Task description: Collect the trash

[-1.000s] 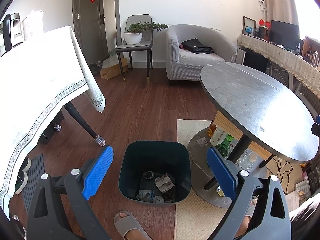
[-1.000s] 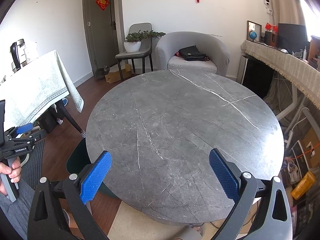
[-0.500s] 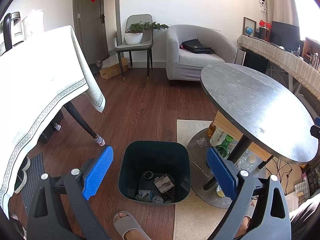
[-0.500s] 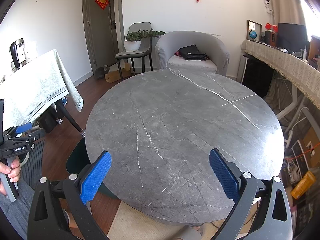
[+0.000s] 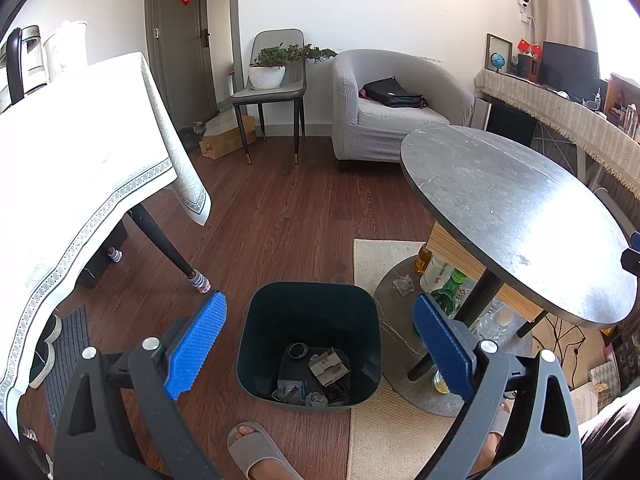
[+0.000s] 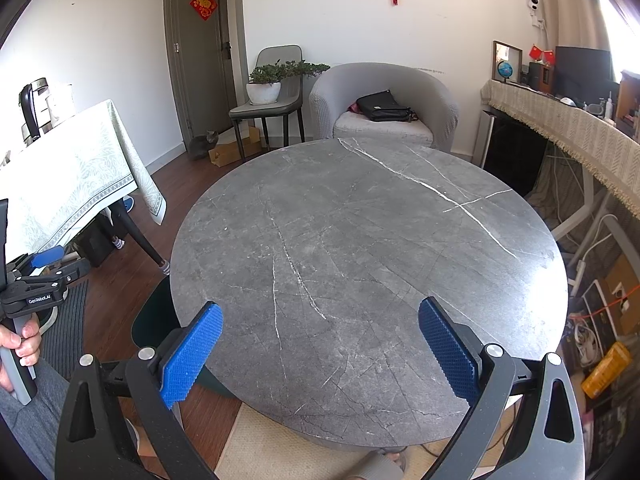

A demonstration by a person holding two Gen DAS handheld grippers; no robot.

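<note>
Left tongs [image 5: 320, 344]: blue pads spread wide apart, nothing between them, hanging above the dark green trash bin [image 5: 308, 312] on the wood floor [image 5: 280, 208]. The bin sits upright just beside the round grey marble surface [image 5: 512, 208], with its edge at the beige rug [image 5: 372, 256]. Trash is inside the bin, at the bottom: crumpled paper scraps [image 5: 328, 366], a small dark ring [image 5: 298, 349], and grey wads [image 5: 316, 399].

Right tongs [image 6: 320, 348]: pads also spread wide, gripping nothing, held over the near edge of the marble surface [image 6: 360, 248]. Only white veins and scuffs are visible on its top.

Under the round surface, on its base: a green glass bottle [image 5: 450, 286], a white container [image 5: 438, 270], a clear plastic bottle [image 5: 494, 320] and a small crumpled wad [image 5: 404, 283].

A foot in a grey slipper [image 5: 256, 450] is just in front of the bin. In the right wrist view, a hand [image 6: 18, 344] grips the left tool's handle at the far left.
</note>
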